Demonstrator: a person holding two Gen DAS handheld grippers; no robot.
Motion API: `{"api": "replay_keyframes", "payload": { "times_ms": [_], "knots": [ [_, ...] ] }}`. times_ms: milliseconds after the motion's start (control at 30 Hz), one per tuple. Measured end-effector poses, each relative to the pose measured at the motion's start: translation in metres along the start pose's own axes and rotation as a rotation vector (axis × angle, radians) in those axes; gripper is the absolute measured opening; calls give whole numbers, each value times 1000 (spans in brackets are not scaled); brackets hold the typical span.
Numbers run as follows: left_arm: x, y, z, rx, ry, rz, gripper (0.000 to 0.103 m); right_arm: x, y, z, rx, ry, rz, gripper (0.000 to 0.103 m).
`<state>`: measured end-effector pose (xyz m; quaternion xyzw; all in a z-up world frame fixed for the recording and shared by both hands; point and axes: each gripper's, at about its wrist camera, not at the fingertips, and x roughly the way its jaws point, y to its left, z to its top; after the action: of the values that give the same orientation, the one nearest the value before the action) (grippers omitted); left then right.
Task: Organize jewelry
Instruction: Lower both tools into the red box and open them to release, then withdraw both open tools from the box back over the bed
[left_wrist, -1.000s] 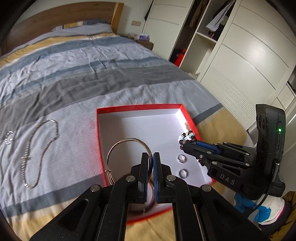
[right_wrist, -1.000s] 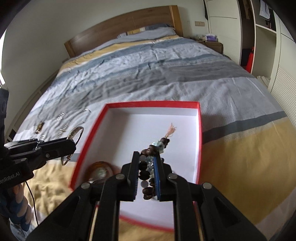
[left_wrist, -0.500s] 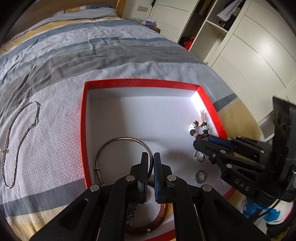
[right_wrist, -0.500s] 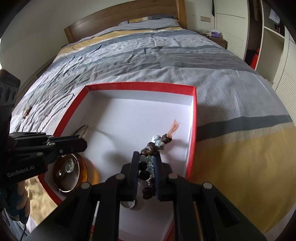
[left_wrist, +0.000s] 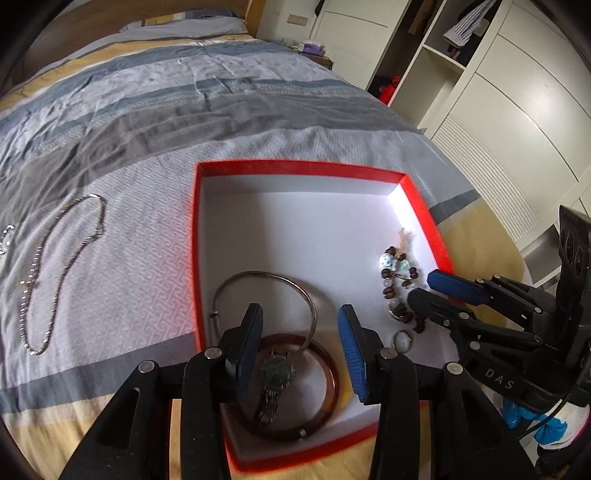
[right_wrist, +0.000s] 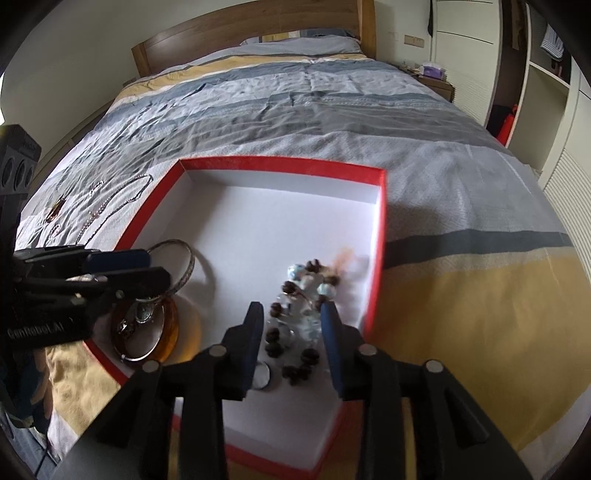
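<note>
A red box (left_wrist: 295, 165) with a white floor lies on the bed. My left gripper (left_wrist: 300, 314) hangs over its near left corner with its jaws opening. The silver bangle (left_wrist: 258, 274) lies free on the floor, touching neither pad. Under it lie a brown bangle (left_wrist: 330, 373) and a watch (left_wrist: 277, 373). My right gripper (right_wrist: 291, 310) is over the box's right side, its jaws opening too. The bead bracelet (right_wrist: 295, 286) lies between its fingers, clear of both pads and slightly blurred. A small ring (right_wrist: 263, 373) lies beside it.
A thin chain necklace (left_wrist: 55, 258) lies on the striped bedcover left of the box, and more small pieces (right_wrist: 55, 210) lie further left. White wardrobes (left_wrist: 517, 122) stand close on the right. The two grippers sit close together over the box.
Both grippers came down into the box and their jaws parted. The left let go of the silver bangle, the right let go of the bead bracelet; both pieces now lie on the box floor.
</note>
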<state>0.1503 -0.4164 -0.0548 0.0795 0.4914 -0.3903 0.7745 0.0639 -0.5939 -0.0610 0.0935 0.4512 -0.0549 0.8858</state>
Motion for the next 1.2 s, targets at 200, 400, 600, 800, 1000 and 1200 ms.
{"api": "replay_keyframes", "payload": {
  "times_ms": [200,400,600,800,1000,1200],
  "knots": [
    [-50,-6,-15,6,-58,61,51,-40,-3,-7,26,-44,-15,31],
    [-110,-2,-42,-26,-135,186,63,-88,7,-14,37,-102,-29,31],
    [-173,4,-74,-68,-233,305,74,-129,36,-28,38,-140,-30,32],
    [-231,12,-105,-92,-331,393,81,-162,75,-45,34,-176,-8,32],
    [-283,24,-139,-123,-417,437,86,-188,117,-58,17,-214,30,34],
    [-320,36,-172,-156,-478,469,88,-209,160,-67,-35,-241,52,37]
  ]
}}
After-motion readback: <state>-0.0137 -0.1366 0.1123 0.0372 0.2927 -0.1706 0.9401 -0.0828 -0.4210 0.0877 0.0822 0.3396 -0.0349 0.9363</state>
